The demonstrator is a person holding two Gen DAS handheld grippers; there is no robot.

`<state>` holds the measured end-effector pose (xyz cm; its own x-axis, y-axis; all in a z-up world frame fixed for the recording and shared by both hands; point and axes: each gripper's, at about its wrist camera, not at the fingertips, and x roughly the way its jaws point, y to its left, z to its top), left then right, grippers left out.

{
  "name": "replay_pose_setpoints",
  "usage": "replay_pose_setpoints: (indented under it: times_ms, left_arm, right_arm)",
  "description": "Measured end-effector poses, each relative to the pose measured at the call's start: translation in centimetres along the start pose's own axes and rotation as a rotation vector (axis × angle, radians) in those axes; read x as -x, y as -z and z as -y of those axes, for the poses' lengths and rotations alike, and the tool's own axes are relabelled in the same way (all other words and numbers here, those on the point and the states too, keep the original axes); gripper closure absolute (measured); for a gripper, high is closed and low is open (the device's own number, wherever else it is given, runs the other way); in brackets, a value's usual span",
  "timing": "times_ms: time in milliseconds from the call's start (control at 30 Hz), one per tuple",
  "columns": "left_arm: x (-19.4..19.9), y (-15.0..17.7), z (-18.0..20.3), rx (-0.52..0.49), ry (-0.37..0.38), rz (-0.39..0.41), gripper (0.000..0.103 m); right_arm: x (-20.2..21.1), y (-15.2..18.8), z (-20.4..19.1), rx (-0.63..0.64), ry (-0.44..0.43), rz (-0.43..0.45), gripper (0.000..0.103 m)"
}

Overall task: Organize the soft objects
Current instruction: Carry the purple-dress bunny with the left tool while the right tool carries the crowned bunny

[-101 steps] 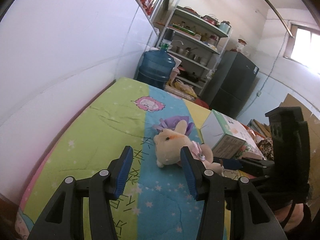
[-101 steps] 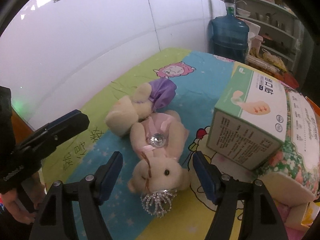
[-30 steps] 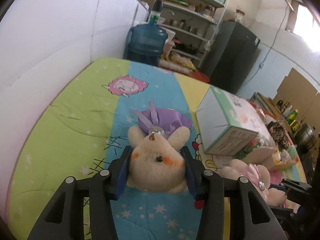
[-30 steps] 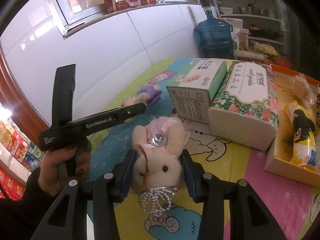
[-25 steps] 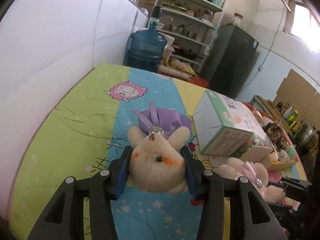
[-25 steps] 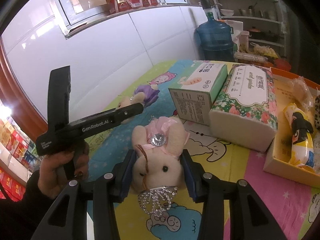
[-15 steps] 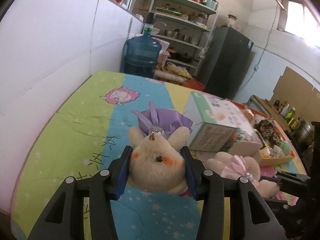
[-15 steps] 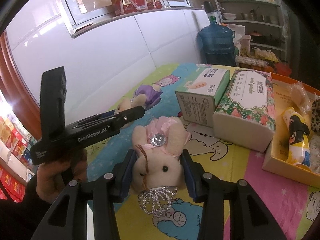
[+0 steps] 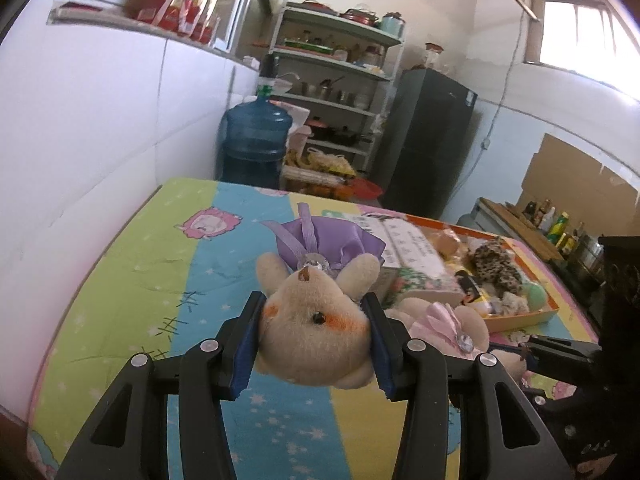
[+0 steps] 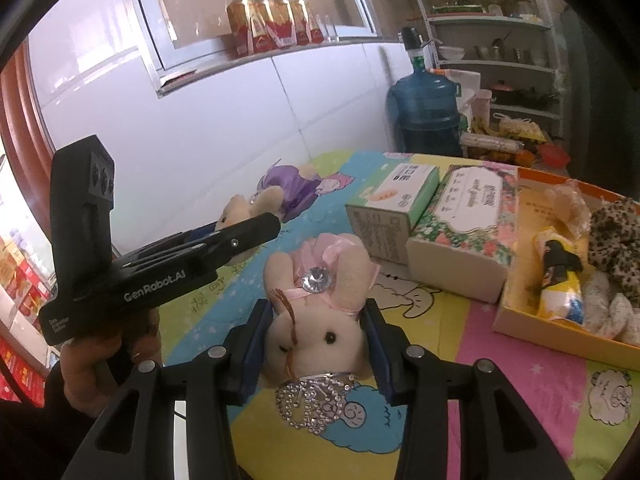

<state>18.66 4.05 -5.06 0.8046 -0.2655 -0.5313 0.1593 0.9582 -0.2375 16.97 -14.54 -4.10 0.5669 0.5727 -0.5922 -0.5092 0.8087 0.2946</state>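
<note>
Over cartoon bedspread (image 9: 136, 280), each gripper clamps a plush bunny

This is a lived-in home kitchen or storeroom: open metal shelves (image 9: 340, 64) hold pots, bowls and jars, a dark fridge (image 9: 428, 140) stands beside them, and a big blue water jug (image 9: 256, 140) sits on the floor. Drink bottles (image 10: 272, 20) line a window ledge, sauce bottles (image 9: 556, 226) crowd a side counter, and a cartoon tablecloth (image 9: 160, 248) covers the table
</note>
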Motion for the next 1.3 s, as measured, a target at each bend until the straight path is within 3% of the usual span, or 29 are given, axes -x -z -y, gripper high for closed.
replay_pose_setpoints:
  times_ms: [700, 1300]
  left_arm:
    - [-1.3, -1.5, 7.7, -0.092, 0.152, 0.014, 0.053]
    - [-6.1, -2.9, 15.5, -0.164, 0.243, -0.023, 0.053]
  right_arm:
    - [5.7, 0.4, 6.4, -0.109, 0.112, 0.111, 0.057]
    - [10.4, 1.2, 13.8, -0.219, 0.219, 0.197, 0.057]
